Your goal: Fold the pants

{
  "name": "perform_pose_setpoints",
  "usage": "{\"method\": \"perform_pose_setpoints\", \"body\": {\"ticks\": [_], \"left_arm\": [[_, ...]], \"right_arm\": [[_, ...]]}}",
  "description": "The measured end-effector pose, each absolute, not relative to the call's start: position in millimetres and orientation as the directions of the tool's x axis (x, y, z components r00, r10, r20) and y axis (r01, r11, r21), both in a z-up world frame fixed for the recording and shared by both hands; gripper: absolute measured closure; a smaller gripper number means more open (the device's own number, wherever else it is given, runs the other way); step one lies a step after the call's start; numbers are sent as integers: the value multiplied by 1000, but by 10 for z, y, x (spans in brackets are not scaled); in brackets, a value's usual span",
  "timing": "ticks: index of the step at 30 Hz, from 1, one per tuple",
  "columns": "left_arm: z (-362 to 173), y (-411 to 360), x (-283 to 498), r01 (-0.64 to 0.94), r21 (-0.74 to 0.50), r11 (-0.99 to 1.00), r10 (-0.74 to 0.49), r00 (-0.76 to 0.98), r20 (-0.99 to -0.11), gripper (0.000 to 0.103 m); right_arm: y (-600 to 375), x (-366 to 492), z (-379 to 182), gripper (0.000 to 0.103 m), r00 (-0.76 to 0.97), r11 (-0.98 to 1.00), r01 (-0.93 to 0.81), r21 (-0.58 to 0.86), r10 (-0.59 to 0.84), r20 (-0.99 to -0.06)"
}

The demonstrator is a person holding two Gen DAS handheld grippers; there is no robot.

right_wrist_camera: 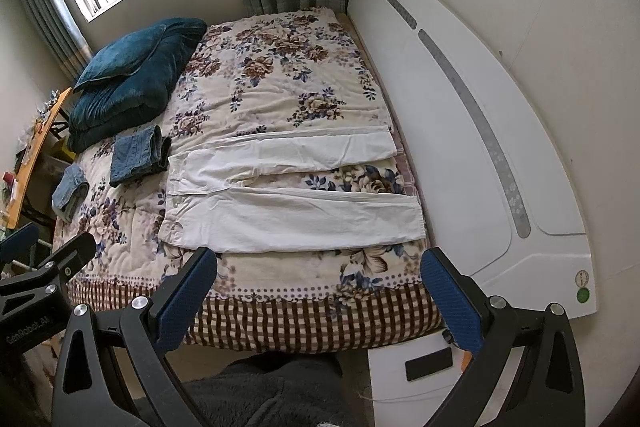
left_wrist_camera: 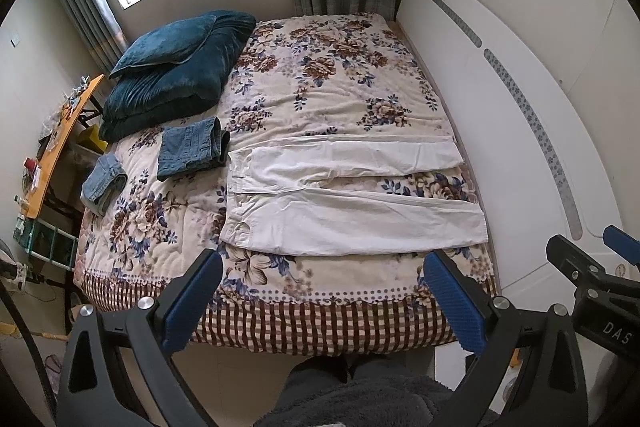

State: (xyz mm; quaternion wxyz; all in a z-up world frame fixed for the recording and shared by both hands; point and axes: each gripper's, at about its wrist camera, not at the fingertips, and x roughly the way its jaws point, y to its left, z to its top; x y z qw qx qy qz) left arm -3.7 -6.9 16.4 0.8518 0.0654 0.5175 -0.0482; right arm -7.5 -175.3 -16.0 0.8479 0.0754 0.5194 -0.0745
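White pants [left_wrist_camera: 344,203] lie flat on the floral bed cover [left_wrist_camera: 320,83], waistband to the left, both legs spread apart toward the headboard on the right. They also show in the right wrist view [right_wrist_camera: 288,195]. My left gripper [left_wrist_camera: 320,303] is open and empty, held above the bed's near edge, short of the pants. My right gripper [right_wrist_camera: 320,299] is open and empty, also held back over the near edge. The right gripper shows at the right edge of the left wrist view [left_wrist_camera: 592,259].
Two folded blue jeans [left_wrist_camera: 192,147] [left_wrist_camera: 104,183] lie left of the pants. A dark blue pillow and quilt [left_wrist_camera: 176,67] sit at the far left. A white headboard [left_wrist_camera: 520,131] bounds the right side. An orange side table [left_wrist_camera: 56,147] stands left of the bed.
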Motion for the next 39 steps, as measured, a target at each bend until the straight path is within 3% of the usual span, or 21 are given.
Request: {"method": "perform_pose_setpoints", "body": {"ticks": [39], "left_arm": [[118,-107,-133,158,73,985,-9,462,-887,0]], "right_arm": [[-1754,-199,-174,0,444,977,206,56,-42,-895]]}}
